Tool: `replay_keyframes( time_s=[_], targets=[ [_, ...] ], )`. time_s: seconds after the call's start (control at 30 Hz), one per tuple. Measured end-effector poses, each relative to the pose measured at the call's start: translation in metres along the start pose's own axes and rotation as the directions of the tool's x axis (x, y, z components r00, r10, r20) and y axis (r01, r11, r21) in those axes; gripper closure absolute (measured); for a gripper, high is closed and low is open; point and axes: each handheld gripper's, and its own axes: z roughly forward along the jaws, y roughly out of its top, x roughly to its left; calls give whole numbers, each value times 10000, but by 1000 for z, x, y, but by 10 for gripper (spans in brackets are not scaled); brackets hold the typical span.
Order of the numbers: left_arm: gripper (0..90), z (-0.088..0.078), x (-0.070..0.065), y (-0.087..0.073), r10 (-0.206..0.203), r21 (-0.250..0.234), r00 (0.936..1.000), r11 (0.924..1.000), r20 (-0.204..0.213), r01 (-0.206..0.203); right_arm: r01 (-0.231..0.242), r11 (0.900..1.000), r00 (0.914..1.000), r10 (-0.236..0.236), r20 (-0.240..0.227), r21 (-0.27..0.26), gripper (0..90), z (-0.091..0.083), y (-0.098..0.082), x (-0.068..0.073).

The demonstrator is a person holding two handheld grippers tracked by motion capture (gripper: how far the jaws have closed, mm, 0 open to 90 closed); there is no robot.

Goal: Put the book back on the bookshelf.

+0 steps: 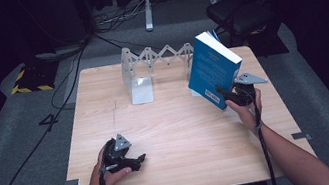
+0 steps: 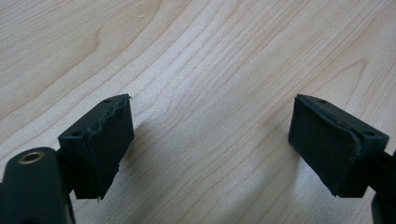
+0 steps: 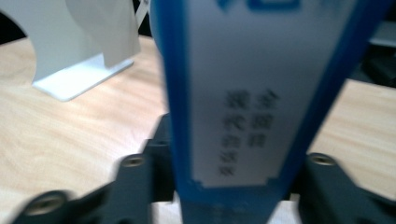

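High view first: we see our right claw point(image 1: 232, 94) at the lower corner of a blue book point(image 1: 213, 70), which stands tilted above the far right part of the wooden surface point(image 1: 180, 135), its top leaning away toward the far edge. Just behind the book and to its left stands a white accordion-style book rack point(image 1: 155, 66), with one flat foot lying on the wood. Our left claw point(image 1: 136, 161) rests low over the near left part of the surface, well apart from the book, with our left hand point(image 1: 110, 175) wrapped around its body. Left gripper view next: we look along the two black pads point(image 2: 105, 144) of the left claw, which stand wide apart with bare wood grain between them. Right gripper view last: the book's blue-and-white spine point(image 3: 243, 107) rises between the two jaws of our right claw point(image 3: 229, 186), and a white end plate of the rack point(image 3: 79, 46) stands on the wood behind it to the left. This picture is blurred, so we can only say that the jaws appear to sit against both sides of the book; we cannot tell for sure whether they press it.
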Motion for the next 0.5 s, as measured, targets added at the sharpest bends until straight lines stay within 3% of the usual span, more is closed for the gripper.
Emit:
replay_keyframes(
  time_s=[0.1, 0.17, 0.3, 0.4, 0.5],
  targets=[
    [147, 0, 0, 0, -22, -3, 10000, 10000, 15, 22, 351, 9991, 9993, -347, -164, 251, 453, -7, -6, -5],
    [147, 0, 0, 0, -13, -2, 10000, 10000, 12, 13, 578, 9978, 9968, -559, -574, 327, 478, -12, -10, -8],
    [147, 0, 0, 0, -9, -1, 10000, 10000, 14, 9, 1525, 9874, 9827, -1469, -1128, 426, 568, -22, -17, -11],
    [147, 0, 0, 0, -5, -2, 10000, 10000, 2, 5, 1615, 9859, 9812, -1557, -1136, 439, 588, -23, -19, -11],
    [147, 0, 0, 0, -24, -4, 10000, 10000, 16, 24, 1501, 9878, 9852, -1460, -900, 407, 610, -23, -19, -9]
  ],
)
